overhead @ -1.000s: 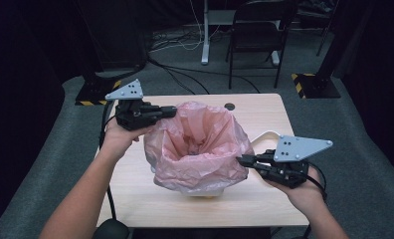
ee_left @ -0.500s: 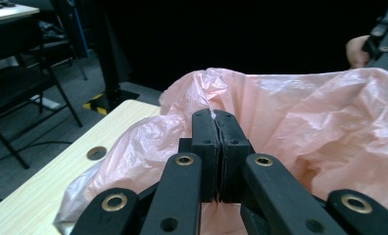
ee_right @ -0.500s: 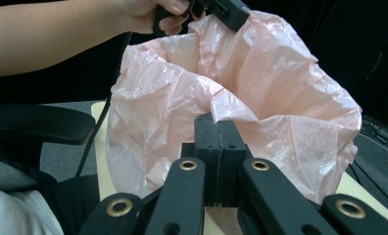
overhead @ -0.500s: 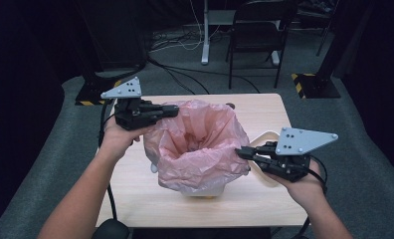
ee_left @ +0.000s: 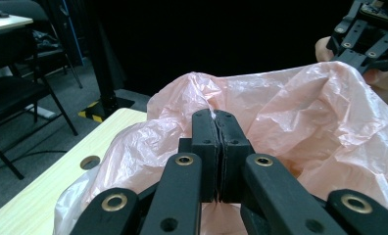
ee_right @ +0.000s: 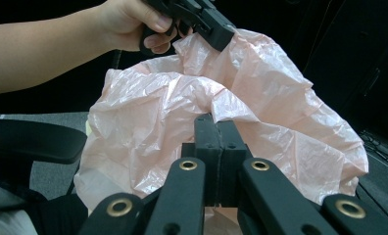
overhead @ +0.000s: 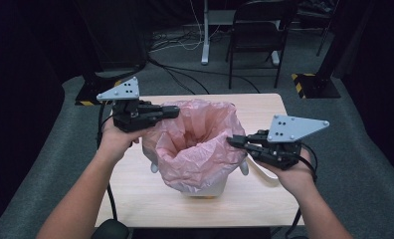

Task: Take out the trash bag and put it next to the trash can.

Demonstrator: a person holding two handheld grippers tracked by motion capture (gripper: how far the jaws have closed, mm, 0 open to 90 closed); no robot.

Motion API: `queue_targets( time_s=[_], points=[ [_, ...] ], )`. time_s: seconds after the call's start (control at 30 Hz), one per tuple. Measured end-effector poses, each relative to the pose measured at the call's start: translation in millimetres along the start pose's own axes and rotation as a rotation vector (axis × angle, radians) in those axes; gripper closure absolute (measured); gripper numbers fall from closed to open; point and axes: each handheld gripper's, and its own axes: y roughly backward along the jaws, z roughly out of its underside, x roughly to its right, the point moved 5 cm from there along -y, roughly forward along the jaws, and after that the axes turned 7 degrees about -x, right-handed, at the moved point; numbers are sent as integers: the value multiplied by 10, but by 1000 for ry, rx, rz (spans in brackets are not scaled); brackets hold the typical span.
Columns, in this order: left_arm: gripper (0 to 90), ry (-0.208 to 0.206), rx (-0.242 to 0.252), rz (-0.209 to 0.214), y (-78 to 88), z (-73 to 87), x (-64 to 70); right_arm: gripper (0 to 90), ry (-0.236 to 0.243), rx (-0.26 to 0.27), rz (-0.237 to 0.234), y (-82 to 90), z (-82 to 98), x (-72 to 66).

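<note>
A crinkled pink plastic bag (overhead: 200, 144) lines a white bin (overhead: 211, 189) at the middle of the wooden table (overhead: 264, 199), with its mouth spread open. My left gripper (overhead: 175, 111) is shut on the bag's left rim; the film is pinched between its jaws (ee_left: 214, 115). My right gripper (overhead: 232, 141) is shut on the right rim, where the bag (ee_right: 157, 112) bunches over its jaw tips (ee_right: 215, 120). Each gripper view shows the opposite gripper across the bag: the right gripper (ee_left: 366, 36) and the left gripper (ee_right: 202, 22).
A round hole (ee_left: 90, 162) is cut in the tabletop near the far edge. Behind the table are a black chair (overhead: 259, 30), floor cables (overhead: 185, 45) and stand bases marked with yellow-black tape (overhead: 309, 82). A chair arm (ee_right: 30, 139) sits near the front edge.
My right gripper has risen and moved inward with the bag's right rim, lifting that side. The left gripper has held its place on the left rim.
</note>
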Motion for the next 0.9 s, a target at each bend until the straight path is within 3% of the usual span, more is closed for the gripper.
queue_targets(
  time_s=[0.5,0.9],
  points=[
    [881,-30,-6,-3,47,-46,149,900,12,20,-27,-188,-107,38],
    [881,-9,6,27,-17,8,222,900,17,6,-45,-416,-165,117]
  ],
)
